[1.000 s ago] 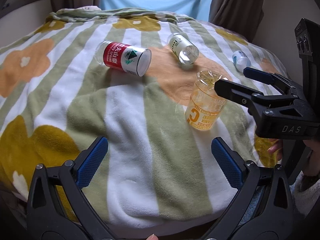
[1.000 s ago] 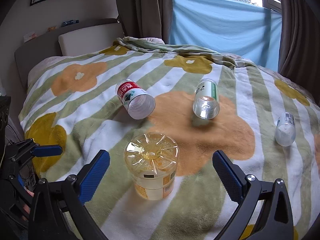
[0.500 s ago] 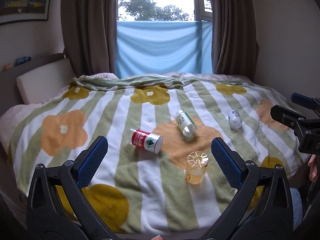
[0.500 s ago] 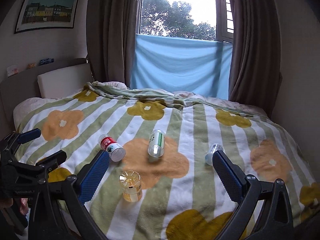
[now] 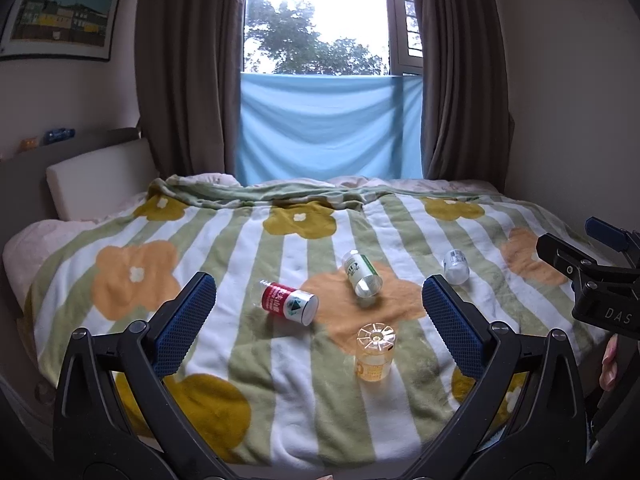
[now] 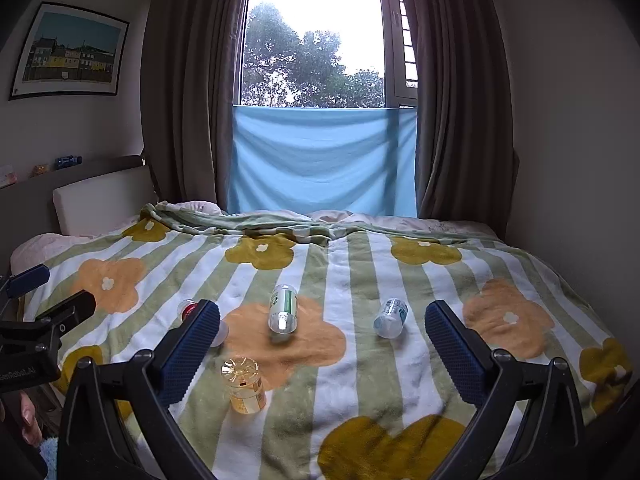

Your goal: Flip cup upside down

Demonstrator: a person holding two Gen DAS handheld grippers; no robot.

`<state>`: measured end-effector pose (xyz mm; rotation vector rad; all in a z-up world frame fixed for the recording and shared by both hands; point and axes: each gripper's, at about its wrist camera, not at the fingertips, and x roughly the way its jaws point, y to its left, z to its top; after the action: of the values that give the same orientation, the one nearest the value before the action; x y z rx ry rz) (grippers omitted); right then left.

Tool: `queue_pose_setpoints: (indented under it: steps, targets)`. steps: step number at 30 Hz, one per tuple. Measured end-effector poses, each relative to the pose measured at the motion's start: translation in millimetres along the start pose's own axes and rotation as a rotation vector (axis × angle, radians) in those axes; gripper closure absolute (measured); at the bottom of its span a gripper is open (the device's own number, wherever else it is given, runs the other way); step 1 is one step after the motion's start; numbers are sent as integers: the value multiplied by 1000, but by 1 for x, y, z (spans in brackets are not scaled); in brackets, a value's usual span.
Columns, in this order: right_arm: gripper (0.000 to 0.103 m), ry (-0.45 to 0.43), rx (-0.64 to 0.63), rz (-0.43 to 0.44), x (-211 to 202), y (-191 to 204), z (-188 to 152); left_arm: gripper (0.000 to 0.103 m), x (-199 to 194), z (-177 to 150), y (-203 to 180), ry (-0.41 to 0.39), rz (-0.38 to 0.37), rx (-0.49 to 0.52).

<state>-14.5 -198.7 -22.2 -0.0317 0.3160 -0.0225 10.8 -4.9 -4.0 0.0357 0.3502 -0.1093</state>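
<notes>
A clear orange-tinted cup [image 5: 375,353] stands upside down on the flowered blanket [image 5: 256,360], its ribbed base up; it also shows in the right wrist view [image 6: 244,384]. My left gripper [image 5: 318,312] is open and empty, held back from the bed's near edge. My right gripper [image 6: 322,338] is open and empty too, well short of the cup. The right gripper also shows at the right edge of the left wrist view [image 5: 592,272], and the left gripper at the left edge of the right wrist view [image 6: 36,312].
Three more cups lie on their sides on the blanket: a red-labelled one [image 5: 289,302], a green-labelled one [image 5: 361,273] and a small clear one [image 5: 456,266]. A pillow [image 5: 100,182] and headboard stand at the left. Curtains and a window rise behind the bed.
Both grippers have pulled back and up from the bed, so the upside-down cup went from close between the right fingers to far off. The cups have not moved.
</notes>
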Motion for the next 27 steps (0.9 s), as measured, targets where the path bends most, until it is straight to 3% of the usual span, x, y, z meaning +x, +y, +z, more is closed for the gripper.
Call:
queue_pose_setpoints:
  steps: [27]
  targets:
    - [0, -13, 19, -13, -5, -7, 2, 0, -4, 2, 2, -34, -11, -27]
